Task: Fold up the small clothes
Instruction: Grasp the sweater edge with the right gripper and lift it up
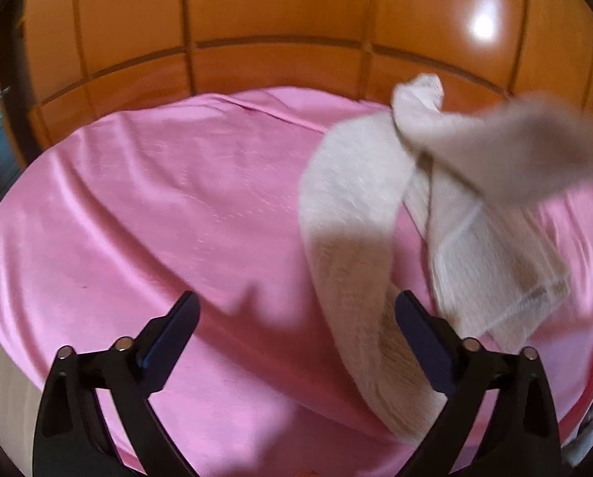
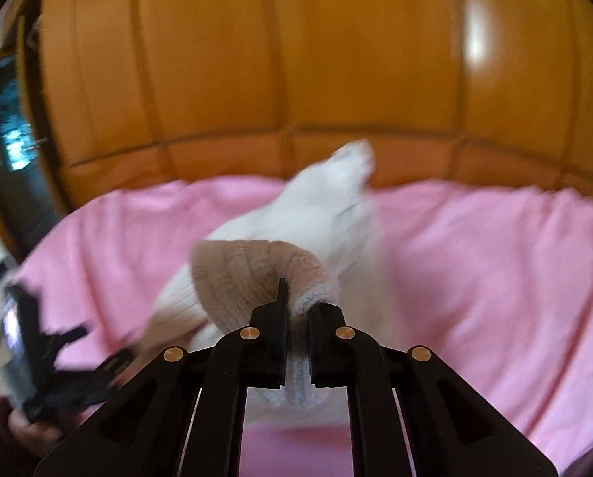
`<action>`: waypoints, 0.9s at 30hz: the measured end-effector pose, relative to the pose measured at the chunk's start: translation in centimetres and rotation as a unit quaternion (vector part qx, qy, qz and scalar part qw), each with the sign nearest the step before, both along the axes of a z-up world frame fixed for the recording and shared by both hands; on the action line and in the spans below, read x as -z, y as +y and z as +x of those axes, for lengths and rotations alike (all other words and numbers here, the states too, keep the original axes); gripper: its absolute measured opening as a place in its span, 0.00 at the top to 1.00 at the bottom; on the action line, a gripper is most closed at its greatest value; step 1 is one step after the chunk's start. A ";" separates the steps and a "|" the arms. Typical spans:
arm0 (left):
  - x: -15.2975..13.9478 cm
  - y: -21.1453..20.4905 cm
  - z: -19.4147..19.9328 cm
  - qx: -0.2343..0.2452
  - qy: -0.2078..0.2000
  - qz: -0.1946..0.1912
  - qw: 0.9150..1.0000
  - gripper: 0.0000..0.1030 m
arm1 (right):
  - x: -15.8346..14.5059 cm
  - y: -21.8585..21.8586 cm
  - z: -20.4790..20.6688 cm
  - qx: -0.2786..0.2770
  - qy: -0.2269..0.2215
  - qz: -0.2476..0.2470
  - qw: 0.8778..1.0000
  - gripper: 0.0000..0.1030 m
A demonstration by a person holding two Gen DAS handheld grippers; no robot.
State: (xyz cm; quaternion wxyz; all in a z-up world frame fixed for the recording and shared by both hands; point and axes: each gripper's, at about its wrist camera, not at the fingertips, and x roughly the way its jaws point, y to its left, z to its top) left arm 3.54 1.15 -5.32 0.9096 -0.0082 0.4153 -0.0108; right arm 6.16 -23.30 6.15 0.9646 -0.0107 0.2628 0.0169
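A small cream knitted garment [image 1: 352, 206] hangs over the pink sheet [image 1: 137, 206], lifted at its right end and blurred by motion. My left gripper [image 1: 296, 318] is open and empty; one part of the garment hangs down between its fingers without being gripped. In the right wrist view my right gripper [image 2: 298, 310] is shut on a ribbed edge of the garment [image 2: 256, 270], whose far part is blurred. The left gripper also shows in that view at the lower left [image 2: 77, 357], open.
The pink sheet [image 2: 475, 278] covers the bed. An orange wooden panelled headboard [image 1: 280, 20] stands right behind it. A dark doorway or window [image 2: 14, 147] is at the far left.
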 end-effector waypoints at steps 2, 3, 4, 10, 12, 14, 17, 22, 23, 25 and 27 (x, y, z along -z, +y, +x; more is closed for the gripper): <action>0.8 -0.4 0.5 0.013 0.017 0.001 1.000 0.14 | -1.5 -3.1 1.6 0.044 -0.015 -0.014 0.999 0.94; 1.3 -0.6 0.8 0.020 0.029 -0.001 0.999 0.17 | -2.2 -5.2 2.6 0.073 -0.019 -0.022 0.997 0.94; 1.6 -0.8 1.0 0.025 0.037 -0.003 0.999 0.18 | -2.8 -7.0 3.6 0.098 -0.021 -0.027 0.995 0.94; 3.5 -1.8 2.6 0.059 0.074 -0.003 0.996 0.49 | -3.8 -18.7 10.2 0.262 -0.002 -0.054 0.964 0.94; 3.6 -1.7 3.0 0.066 0.074 -0.013 0.995 0.75 | -3.7 -22.4 11.9 0.307 0.010 -0.055 0.950 0.94; 3.2 -1.6 3.6 0.070 0.074 -0.028 0.994 0.94 | -3.0 -26.1 13.2 0.353 0.026 -0.059 0.933 0.94; 2.0 0.0 5.0 0.055 0.060 -0.046 0.996 0.94 | -1.7 -29.4 14.6 0.395 0.053 -0.068 0.915 0.94; -1.1 6.5 9.6 -0.042 0.022 -0.050 0.998 0.94 | 1.6 -33.2 16.6 0.431 0.090 -0.065 0.896 0.94; -2.0 8.4 11.0 -0.073 0.012 -0.049 0.996 0.95 | 2.1 -33.8 16.9 0.425 0.093 -0.058 0.898 0.94; -3.6 11.5 13.4 -0.127 -0.010 -0.040 0.991 0.93 | 3.0 -33.5 17.2 0.407 0.096 -0.055 0.907 0.84; -5.2 14.0 15.6 -0.183 -0.029 -0.023 0.982 0.63 | 3.3 -32.1 16.9 0.388 0.098 -0.056 0.915 0.42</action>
